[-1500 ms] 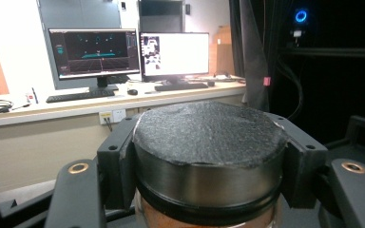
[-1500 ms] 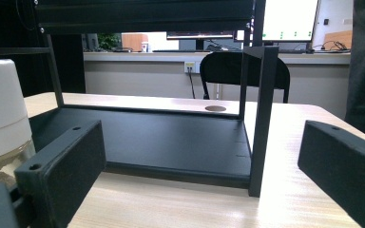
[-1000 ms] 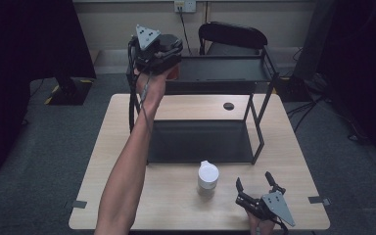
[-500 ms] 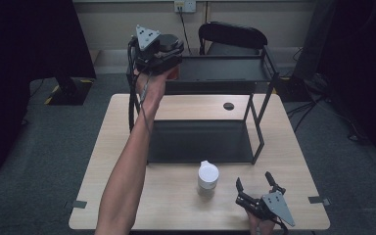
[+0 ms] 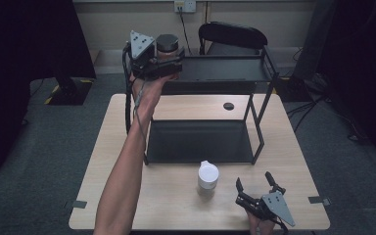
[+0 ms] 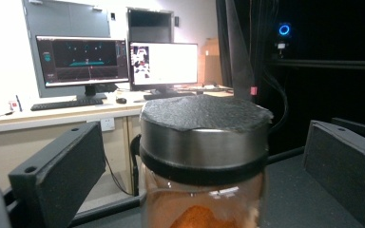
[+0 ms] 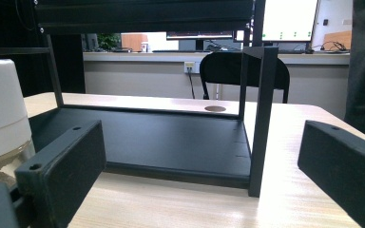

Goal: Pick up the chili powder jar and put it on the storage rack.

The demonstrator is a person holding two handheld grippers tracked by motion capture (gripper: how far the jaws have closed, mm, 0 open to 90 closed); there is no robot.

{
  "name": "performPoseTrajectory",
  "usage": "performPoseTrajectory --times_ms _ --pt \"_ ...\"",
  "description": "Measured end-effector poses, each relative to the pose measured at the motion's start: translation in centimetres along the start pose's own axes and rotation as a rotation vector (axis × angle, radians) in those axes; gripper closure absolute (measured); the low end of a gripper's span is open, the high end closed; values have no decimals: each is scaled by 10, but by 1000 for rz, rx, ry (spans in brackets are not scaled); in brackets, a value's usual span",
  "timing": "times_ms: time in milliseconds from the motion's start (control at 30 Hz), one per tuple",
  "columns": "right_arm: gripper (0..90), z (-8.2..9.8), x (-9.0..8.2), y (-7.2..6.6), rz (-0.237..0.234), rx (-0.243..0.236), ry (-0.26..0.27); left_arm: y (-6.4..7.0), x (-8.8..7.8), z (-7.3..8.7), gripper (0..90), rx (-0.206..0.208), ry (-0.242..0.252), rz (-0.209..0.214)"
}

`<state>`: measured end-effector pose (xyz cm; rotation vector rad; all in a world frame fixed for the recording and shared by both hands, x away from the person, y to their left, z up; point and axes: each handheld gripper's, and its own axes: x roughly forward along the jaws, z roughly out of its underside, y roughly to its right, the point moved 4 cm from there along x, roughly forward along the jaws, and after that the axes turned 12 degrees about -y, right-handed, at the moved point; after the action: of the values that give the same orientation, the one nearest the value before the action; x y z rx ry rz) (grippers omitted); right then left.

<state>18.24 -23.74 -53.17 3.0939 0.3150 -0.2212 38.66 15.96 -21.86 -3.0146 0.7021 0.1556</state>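
Note:
A glass jar [image 5: 167,45] with a dark metal lid and orange-brown powder [image 6: 204,142] stands at the left end of the black rack's top shelf [image 5: 225,68]. My left gripper [image 5: 173,59] reaches it from the left. Its jaws have just been opening and now stand open, one on each side of the jar with a gap [image 6: 202,159]. Near the table's front right edge, my right gripper [image 5: 253,180] rests open and holds nothing [image 7: 199,142]. A white-lidded jar [image 5: 208,176] stands just left of it [image 7: 0,109].
The two-tier rack's lower shelf [image 5: 200,142] lies bare on the wooden table [image 5: 127,196]. A rack post [image 7: 261,118] rises ahead of the right gripper. A black chair [image 5: 232,35] stands behind the table. A round cable hole [image 5: 228,105] sits under the top shelf.
The left jaws have spread apart off the jar, which stays on the top shelf. The left hand has barely shifted, and the right gripper has kept still.

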Motion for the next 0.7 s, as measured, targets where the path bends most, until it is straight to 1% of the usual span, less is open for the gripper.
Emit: performPoseTrajectory --times_ms 100,167,233,333,433,567,700 --pt "8 0 0 0 0 0 0 0 -7 3 0 9 21 5" --pt "8 0 0 0 0 0 0 -2 -11 4 0 19 33 22" --pt "8 0 0 0 0 0 0 -1 -16 5 0 31 40 22" --pt "8 0 0 0 0 0 0 0 -21 9 0 44 47 34" --pt "8 0 0 0 2 1 0 2 -24 13 0 60 55 36" --pt "8 0 0 0 2 0 0 2 -26 19 0 59 58 40" --pt "8 0 0 0 2 0 0 6 -29 25 0 72 65 39"
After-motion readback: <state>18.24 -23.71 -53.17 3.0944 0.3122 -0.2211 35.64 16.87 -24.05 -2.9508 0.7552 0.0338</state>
